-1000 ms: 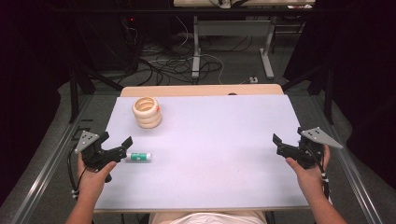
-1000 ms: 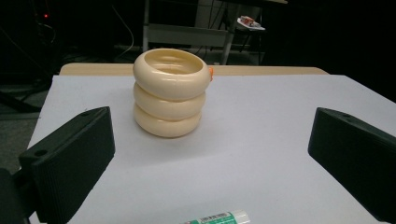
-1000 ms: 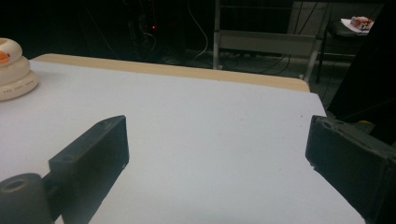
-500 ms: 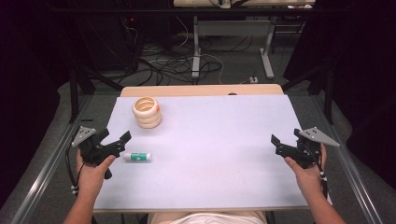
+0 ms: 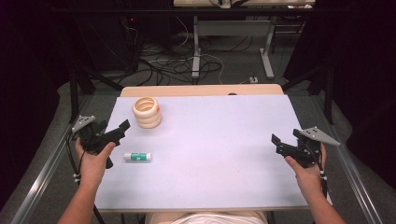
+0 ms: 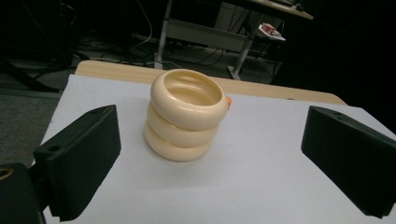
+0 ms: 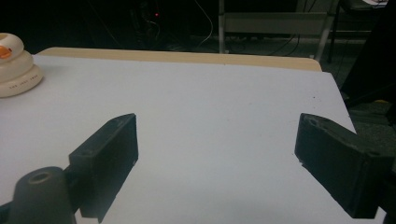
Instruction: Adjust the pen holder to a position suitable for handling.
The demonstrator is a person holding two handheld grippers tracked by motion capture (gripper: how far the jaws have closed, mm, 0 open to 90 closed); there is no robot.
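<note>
A stack of three cream rings [image 5: 147,112] stands at the far left of the pale table top [image 5: 210,154], with a small orange spot on its far side. My left gripper [image 5: 119,129] is held open just short of the stack, pointing at it. In the left gripper view the rings [image 6: 187,114] rise between and beyond the two wide-apart jaws of the left gripper [image 6: 210,128], untouched. A white glue stick with a green label [image 5: 137,157] lies right of the left hand. At the table's right side, my right gripper [image 5: 279,142] is open with nothing in it.
A bare wooden strip [image 5: 201,89] runs along the table's far edge. Metal rails [image 5: 42,172] flank both sides. Behind the table, cables and desk legs [image 5: 196,60] stand on the dark floor. In the right gripper view, the rings [image 7: 14,65] sit far left.
My left gripper has moved forward, away from the person and closer to the ring stack. The right gripper has hardly shifted. The rings and glue stick stay put.
</note>
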